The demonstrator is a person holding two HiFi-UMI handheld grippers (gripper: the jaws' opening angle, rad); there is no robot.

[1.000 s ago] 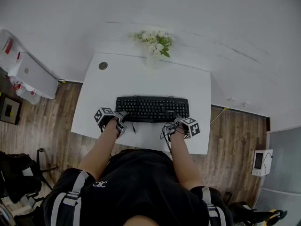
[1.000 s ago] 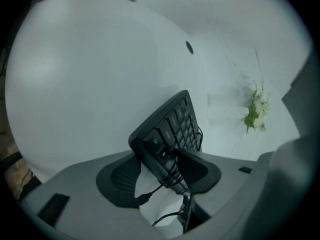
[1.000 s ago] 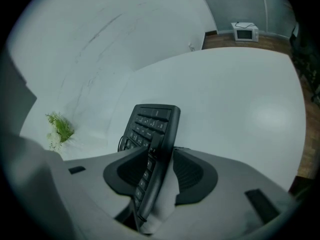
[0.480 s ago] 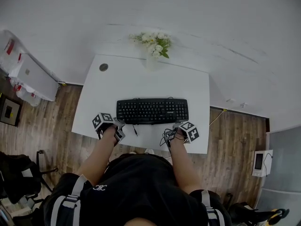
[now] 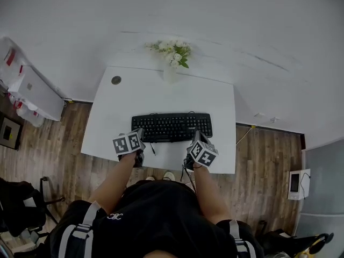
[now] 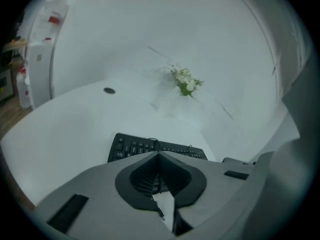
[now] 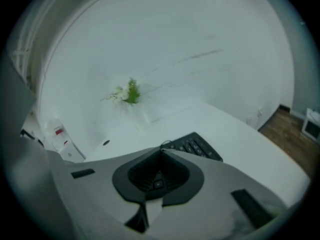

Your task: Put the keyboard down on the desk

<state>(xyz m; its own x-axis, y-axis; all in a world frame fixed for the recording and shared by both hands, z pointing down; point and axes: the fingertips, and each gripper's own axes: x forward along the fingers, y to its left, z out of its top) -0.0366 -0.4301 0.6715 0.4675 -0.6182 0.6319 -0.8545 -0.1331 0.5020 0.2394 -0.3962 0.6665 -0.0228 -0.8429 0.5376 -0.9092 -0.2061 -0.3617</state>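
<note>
The keyboard [image 5: 172, 127] lies flat at the centre of the head view on the white desk [image 5: 161, 93], long edge square to the person, so it looks already set down. The left gripper [image 5: 138, 138] and right gripper [image 5: 194, 140] sit just beside its lower corners, where a two-ended carry would end, jaws together on nothing

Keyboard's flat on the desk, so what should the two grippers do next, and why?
Probably just draw both back, clear of it. The keyboard lies flat on the desk, and the left gripper and right gripper are shut with nothing held.
</note>
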